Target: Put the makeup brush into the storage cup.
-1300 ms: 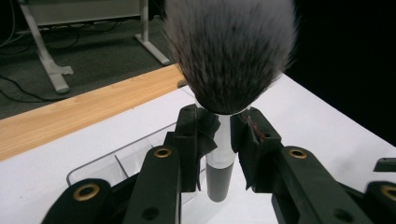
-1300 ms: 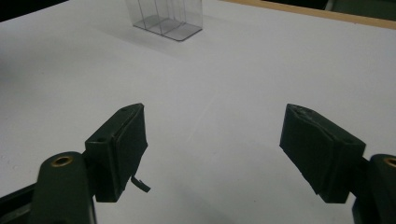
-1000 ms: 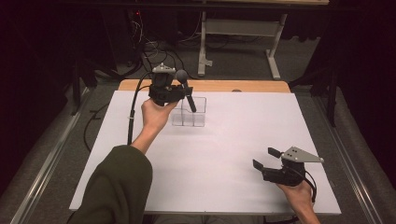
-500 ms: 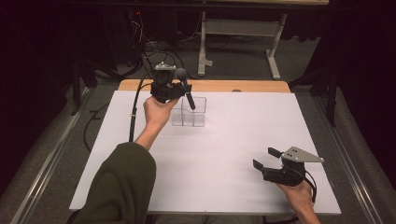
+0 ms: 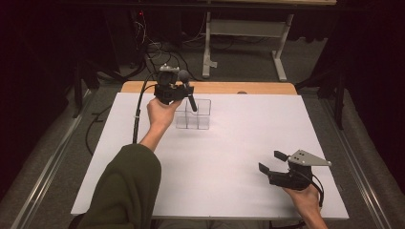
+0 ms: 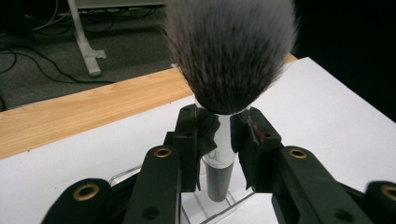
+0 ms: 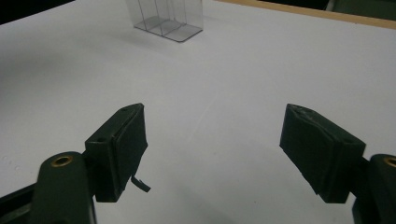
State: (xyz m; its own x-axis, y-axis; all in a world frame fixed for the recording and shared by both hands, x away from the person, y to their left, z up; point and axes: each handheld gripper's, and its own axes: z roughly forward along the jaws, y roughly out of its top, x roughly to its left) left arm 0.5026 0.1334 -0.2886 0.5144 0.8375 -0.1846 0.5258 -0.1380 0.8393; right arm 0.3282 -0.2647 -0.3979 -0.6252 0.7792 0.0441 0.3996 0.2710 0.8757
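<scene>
My left gripper (image 5: 184, 93) is shut on a makeup brush (image 5: 190, 100), held over the back of the white table. Its jaws clamp the silver ferrule just under the grey bristle head (image 6: 231, 51), and the dark handle (image 6: 219, 179) points down. The handle's end hangs at the top of a clear divided box (image 5: 198, 118); the box's walls (image 6: 212, 210) show just beneath it. I cannot tell whether the tip is inside a compartment. My right gripper (image 5: 271, 161) rests open near the front right of the table, with nothing between its pads (image 7: 212, 149).
The white table top (image 5: 219, 162) has a wooden strip (image 5: 215, 88) along its far edge. The clear box (image 7: 166, 16) stands far ahead of the right gripper. A metal table frame and cables lie on the dark floor beyond.
The left gripper has shifted slightly with the brush over the clear box. The right gripper has stayed where it was.
</scene>
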